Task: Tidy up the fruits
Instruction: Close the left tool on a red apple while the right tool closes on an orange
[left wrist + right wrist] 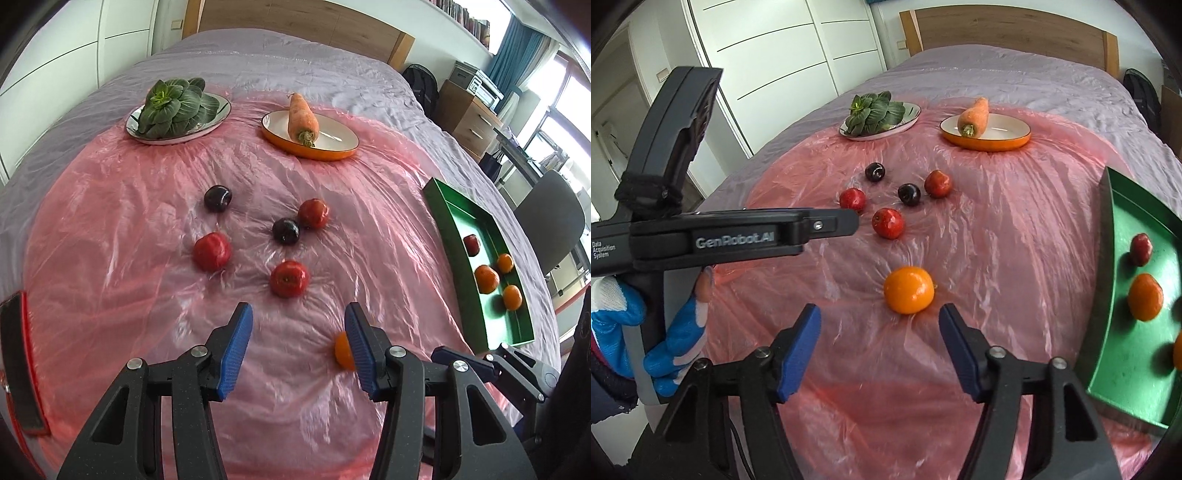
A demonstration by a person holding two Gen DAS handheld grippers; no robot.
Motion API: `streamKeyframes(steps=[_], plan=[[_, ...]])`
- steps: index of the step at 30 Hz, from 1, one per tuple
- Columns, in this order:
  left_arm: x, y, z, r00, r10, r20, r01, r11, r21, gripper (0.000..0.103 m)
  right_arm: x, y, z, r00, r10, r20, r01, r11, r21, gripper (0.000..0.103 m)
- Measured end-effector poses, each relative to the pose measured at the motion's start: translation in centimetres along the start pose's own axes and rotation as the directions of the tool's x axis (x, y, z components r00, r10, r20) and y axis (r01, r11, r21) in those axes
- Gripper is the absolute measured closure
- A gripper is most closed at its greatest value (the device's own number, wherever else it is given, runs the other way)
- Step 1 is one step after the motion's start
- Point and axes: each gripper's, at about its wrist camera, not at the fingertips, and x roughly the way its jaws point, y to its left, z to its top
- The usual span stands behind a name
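Three red apples (289,278) and two dark plums (286,231) lie loose on the pink plastic sheet (110,229). My left gripper (297,326) hovers open just short of the nearest apple, with nothing between its blue pads. An orange (908,290) rests right in front of my right gripper (879,319), which is open, its fingertips just short of the fruit. In the left wrist view that orange (341,350) is half hidden behind the right finger. The green tray (1108,258) on the right holds a red fruit (1140,249) and several oranges (1145,297).
At the back stand a plate (221,110) of leafy greens and an orange-rimmed plate (321,153) with a carrot (303,114). A black object with a red edge (18,369) lies at the left. A gloved hand (665,350) holds the left gripper. A chair (550,221) stands past the bed.
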Motion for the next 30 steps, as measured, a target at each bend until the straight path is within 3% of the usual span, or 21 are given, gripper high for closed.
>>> streamKeyframes(steps=[6, 18, 30], plan=[[2.4, -0.1, 0.8, 1.000, 0.006, -0.015, -0.006, 1.000, 0.026, 0.057, 2.3, -0.7, 1.3, 1.000, 0.015, -0.012, -0.015, 1.000, -0.001, 0.000], [5.7, 0.0, 1.2, 1.000, 0.014, -0.017, -0.013, 0.999, 0.036, 0.058, 5.7, -3.0, 1.5, 0.999, 0.021, -0.030, -0.021, 1.000, 0.017, 0.017], [7.5, 0.9, 0.6, 1.000, -0.016, -0.011, 0.017, 1.000, 0.003, 0.072, 7.1, -3.0, 0.5, 0.999, 0.048, 0.005, -0.048, 0.999, -0.026, 0.027]])
